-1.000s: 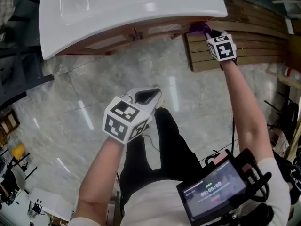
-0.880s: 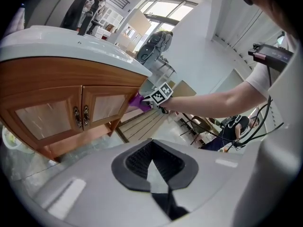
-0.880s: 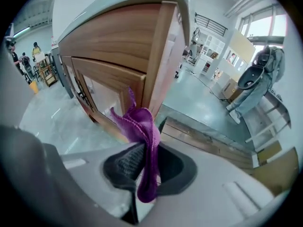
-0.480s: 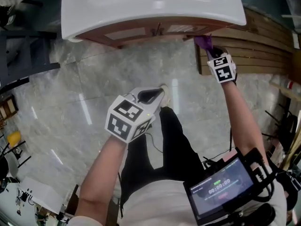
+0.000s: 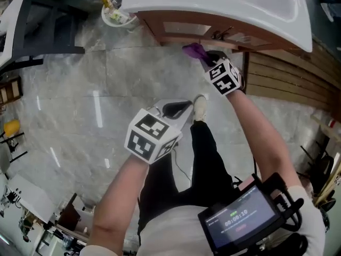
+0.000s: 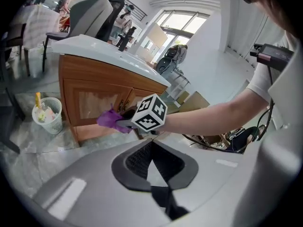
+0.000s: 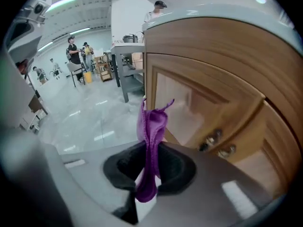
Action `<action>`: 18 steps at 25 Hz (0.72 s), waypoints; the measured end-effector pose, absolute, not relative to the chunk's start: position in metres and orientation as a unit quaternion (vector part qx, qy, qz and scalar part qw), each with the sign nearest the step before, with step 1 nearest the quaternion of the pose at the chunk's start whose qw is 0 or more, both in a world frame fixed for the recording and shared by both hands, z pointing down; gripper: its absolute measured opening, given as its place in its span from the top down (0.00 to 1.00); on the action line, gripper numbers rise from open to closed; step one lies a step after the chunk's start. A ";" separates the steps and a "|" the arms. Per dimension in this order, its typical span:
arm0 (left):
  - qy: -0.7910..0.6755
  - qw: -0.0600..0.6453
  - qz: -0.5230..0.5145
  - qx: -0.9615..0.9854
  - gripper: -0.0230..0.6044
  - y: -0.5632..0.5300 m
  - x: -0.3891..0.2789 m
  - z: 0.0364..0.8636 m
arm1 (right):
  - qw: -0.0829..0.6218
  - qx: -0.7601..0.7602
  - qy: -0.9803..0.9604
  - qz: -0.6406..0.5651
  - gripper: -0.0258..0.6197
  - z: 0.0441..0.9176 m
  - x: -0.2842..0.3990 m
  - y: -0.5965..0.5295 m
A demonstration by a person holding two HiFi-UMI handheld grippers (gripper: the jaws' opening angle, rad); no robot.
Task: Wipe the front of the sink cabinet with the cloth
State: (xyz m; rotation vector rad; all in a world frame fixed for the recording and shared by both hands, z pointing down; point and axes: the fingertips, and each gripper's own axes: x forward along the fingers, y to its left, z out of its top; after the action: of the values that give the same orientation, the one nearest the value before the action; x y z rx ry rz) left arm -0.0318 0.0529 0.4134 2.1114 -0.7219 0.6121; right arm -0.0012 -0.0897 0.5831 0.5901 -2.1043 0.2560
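Observation:
The wooden sink cabinet (image 5: 186,28) stands under a white basin (image 5: 256,7). My right gripper (image 5: 209,59) is shut on a purple cloth (image 5: 194,50), which it holds at the cabinet front near the door knobs (image 5: 218,35). In the right gripper view the cloth (image 7: 152,126) sticks up out of the right gripper (image 7: 151,148), close to a door panel (image 7: 189,103). My left gripper (image 5: 178,109) hangs back over the floor, shut, with nothing in it. From the left gripper (image 6: 151,144) I see the cloth (image 6: 111,119) against the cabinet (image 6: 90,84).
A small waste basket (image 5: 114,12) with rubbish stands by the cabinet's left corner. Wooden slats (image 5: 282,79) lie on the floor at the right. A dark table (image 5: 48,20) is at the far left. The person's shoe (image 5: 200,108) is below the cabinet. People (image 7: 73,51) stand far off.
My right gripper has carried the cloth leftward along the cabinet front, from its right corner to the middle doors. The left gripper has kept its place.

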 end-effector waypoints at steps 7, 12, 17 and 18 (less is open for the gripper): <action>-0.324 0.418 0.229 0.818 0.95 0.064 -0.084 0.421 | 0.433 0.182 -0.880 0.065 0.88 0.589 -0.140 -0.113; -0.337 0.422 0.224 0.811 0.95 0.070 -0.113 0.427 | 0.453 0.171 -0.874 0.042 0.87 0.600 -0.179 -0.131; -0.334 0.427 0.221 0.811 0.95 0.071 -0.116 0.435 | 0.458 0.200 -0.864 0.060 0.88 0.608 -0.165 -0.147; -0.331 0.426 0.223 0.812 0.95 0.070 -0.113 0.438 | 0.460 0.204 -0.862 0.061 0.87 0.609 -0.159 -0.149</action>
State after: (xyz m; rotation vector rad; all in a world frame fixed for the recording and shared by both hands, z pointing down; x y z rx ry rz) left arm -0.1130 0.0702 0.4376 2.0282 -0.8278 0.5575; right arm -0.1586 -0.1493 0.6090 0.5030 -2.1219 0.1505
